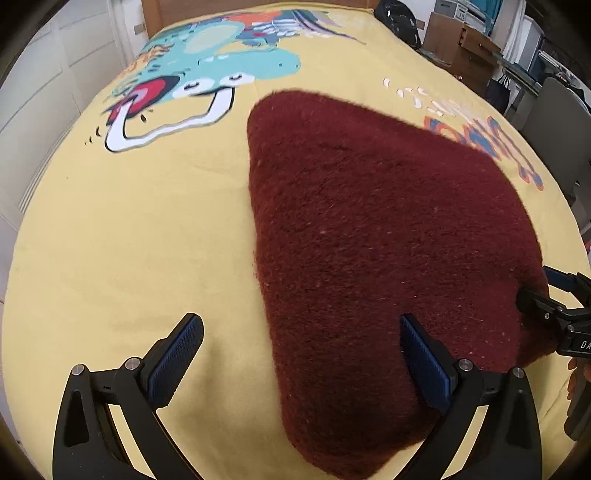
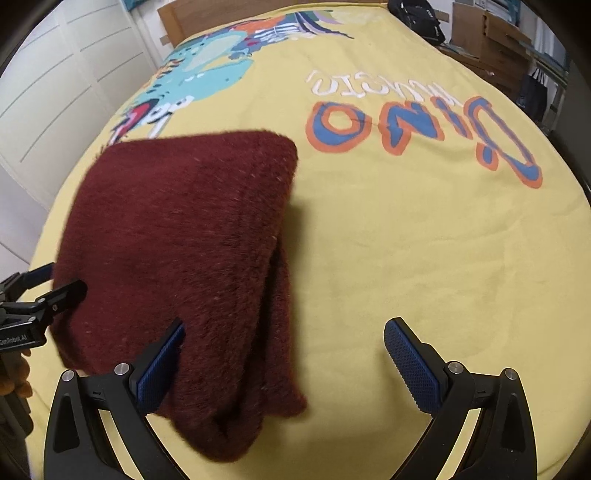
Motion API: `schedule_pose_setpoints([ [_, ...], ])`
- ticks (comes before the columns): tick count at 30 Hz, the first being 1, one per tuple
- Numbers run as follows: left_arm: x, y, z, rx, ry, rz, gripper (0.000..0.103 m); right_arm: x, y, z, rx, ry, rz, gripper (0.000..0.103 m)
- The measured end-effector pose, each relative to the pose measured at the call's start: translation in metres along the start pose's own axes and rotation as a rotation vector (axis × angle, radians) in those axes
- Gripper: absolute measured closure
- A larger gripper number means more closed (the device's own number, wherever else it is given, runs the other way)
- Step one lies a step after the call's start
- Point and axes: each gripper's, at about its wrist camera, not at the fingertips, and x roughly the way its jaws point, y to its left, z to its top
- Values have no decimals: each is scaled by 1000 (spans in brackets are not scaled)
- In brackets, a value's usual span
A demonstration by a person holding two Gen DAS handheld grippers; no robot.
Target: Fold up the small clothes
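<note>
A dark red fuzzy garment [image 1: 369,236] lies folded into a thick pad on a yellow bedspread [image 1: 129,240] printed with a cartoon dinosaur [image 1: 207,70] and the word "DINO" [image 2: 417,133].

The left gripper [image 1: 302,354] hangs over the near left corner of the garment with its jaws spread wide. Its left finger stands above bare bedspread, clear of the cloth, while its right finger [image 1: 424,362] is over the red pile, so the garment's left edge runs between the two. Whether that finger presses into the cloth cannot be told.

The right gripper [image 2: 284,363] is also wide apart and grips nothing. Its left finger [image 2: 162,365] sits against the fuzzy surface near the garment's near right corner, where stacked folded layers hang toward the camera; its right finger [image 2: 410,365] is over plain yellow fabric, well off the garment.

Each gripper shows at the edge of the other's view, at opposite near corners of the garment. Cardboard boxes [image 1: 465,48] and a dark bag [image 2: 417,16] stand beyond the bed.
</note>
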Motion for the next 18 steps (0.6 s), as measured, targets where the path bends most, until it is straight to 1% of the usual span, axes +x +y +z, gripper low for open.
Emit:
schedule_pose_setpoints([
  [4,-26,1,1,-11,-20,15,1,-36,11,1,-22,-56,-3,0],
  [6,-48,1,1,-11,-50,37,1,-56,15,0,-31,-85,-5,0],
  [10,-98,-6,-4,28,-120,98,1,-103,26,-5,-55,-144,-57,0],
  [14,-139,-6,-16,8,-162,92,1,-148,34,-17,-77,-197,-101,0],
  [18,-166,-6,-30,5,-188,124,1,-179,35,-38,-79,-235,-167,0],
])
